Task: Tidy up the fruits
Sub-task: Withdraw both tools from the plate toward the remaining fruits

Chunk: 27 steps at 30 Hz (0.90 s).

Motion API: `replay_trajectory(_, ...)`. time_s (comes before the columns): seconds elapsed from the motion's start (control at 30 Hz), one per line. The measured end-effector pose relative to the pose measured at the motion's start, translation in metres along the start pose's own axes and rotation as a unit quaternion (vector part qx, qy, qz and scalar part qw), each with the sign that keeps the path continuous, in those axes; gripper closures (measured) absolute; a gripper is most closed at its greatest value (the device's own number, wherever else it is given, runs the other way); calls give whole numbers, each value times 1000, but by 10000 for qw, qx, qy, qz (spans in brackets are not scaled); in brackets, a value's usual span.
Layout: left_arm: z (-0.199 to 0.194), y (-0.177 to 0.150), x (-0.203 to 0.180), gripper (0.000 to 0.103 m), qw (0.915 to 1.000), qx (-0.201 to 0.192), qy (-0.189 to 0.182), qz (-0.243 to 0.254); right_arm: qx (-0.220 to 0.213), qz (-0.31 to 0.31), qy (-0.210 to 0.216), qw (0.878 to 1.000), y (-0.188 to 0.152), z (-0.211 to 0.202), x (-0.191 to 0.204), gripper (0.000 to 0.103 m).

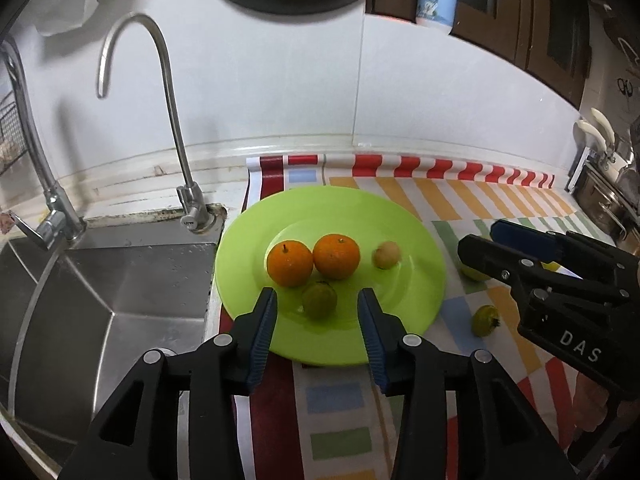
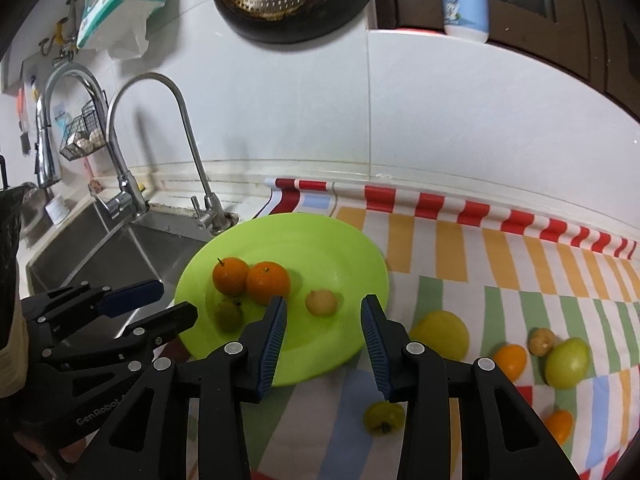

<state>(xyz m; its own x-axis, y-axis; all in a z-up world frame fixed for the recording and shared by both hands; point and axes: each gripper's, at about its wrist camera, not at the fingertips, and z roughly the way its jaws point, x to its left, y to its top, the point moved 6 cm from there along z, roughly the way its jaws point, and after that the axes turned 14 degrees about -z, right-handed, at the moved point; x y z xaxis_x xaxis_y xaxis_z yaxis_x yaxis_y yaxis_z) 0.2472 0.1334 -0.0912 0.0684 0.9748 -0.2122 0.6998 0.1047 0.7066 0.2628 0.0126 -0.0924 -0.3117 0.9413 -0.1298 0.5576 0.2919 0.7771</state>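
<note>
Green plate near the worktop's sink-side edge holds two oranges and two small fruits. Both my tools, left tool and right tool, stand open, empty. Loose fruits lie rightward on the cloth: round, firm, likely to roll; I'd pinch across their middles.

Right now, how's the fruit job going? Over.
Left gripper and right gripper both open, jaws holding nothing. Four fruits on the green plate. Six more wait on the striped cloth, like the yellow fruit. Nothing blocking.
</note>
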Motion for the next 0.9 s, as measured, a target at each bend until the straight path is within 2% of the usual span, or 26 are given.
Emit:
replay_trajectory(0.07,-9,-1,-3,56,10000,-69,3,-1,-80,27,-30,10000,-2,-12,-1,54)
replay_trajectory(0.4,-58,-13,-26,41,9981,-575,19,202,-372,67,-391,9985,-16,-74,-8,47)
replay_trajectory(0.53,-71,-17,-35,38,9970,-702,-34,319,-457,145,-567,9972,-23,-97,-13,41)
replay_trajectory(0.9,-95,-29,-55,30,9955,-877,-143,316,-530,393,-1152,9912,-49,-138,-34,37)
